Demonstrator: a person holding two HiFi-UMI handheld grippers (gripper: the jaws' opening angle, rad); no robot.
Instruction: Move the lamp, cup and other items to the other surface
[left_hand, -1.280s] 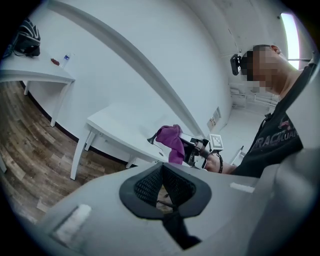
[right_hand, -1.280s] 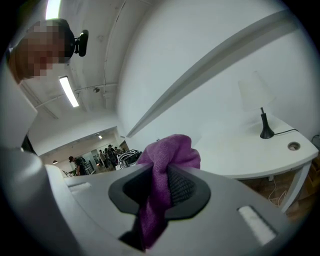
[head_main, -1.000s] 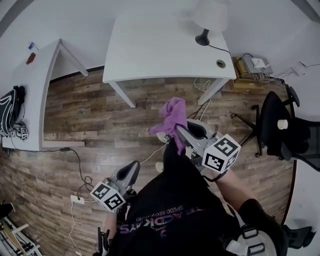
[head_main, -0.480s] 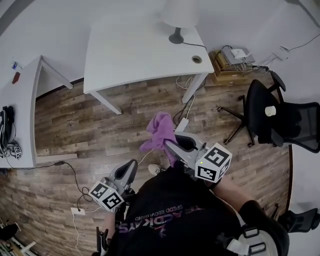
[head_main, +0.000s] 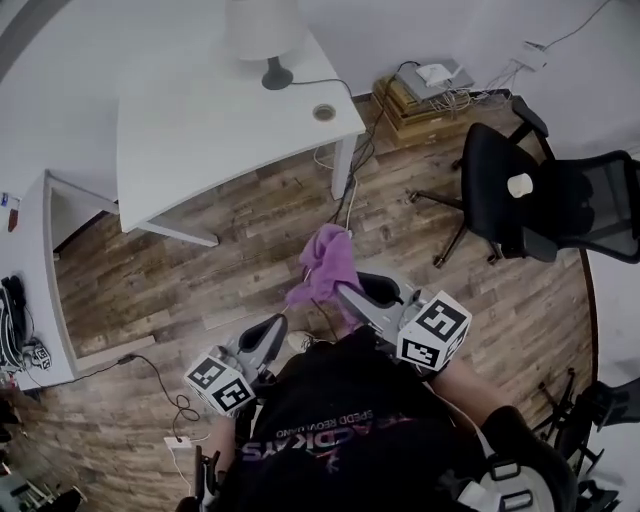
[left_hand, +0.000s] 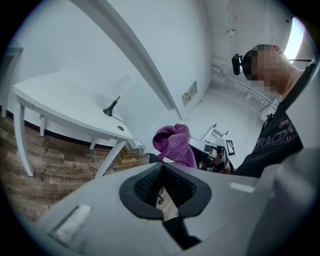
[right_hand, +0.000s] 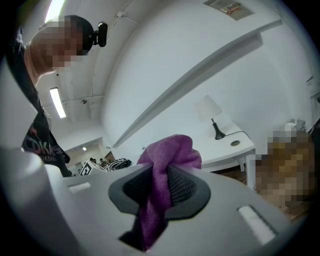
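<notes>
A purple cloth (head_main: 326, 266) hangs bunched from my right gripper (head_main: 349, 293), which is shut on it above the wood floor. In the right gripper view the cloth (right_hand: 169, 156) fills the gap between the jaws and spills over their tips. My left gripper (head_main: 270, 330) sits low at my left side, jaws together and nothing in them; its own view shows the jaws closed (left_hand: 162, 174) with the cloth (left_hand: 174, 143) beyond. The white-shaded lamp (head_main: 264, 36) stands on the far white table (head_main: 190, 120), well ahead of both grippers.
A black office chair (head_main: 535, 195) with a small white cylinder (head_main: 519, 184) on it stands to the right. A stack of boxes and cables (head_main: 428, 84) lies beside the table. A second white desk (head_main: 28, 270) runs along the left, and cords (head_main: 165, 385) trail over the floor.
The whole view has swung: table and lamp slid left in the head view, the chair came further in. Both grippers travelled along, the cloth still in the right one.
</notes>
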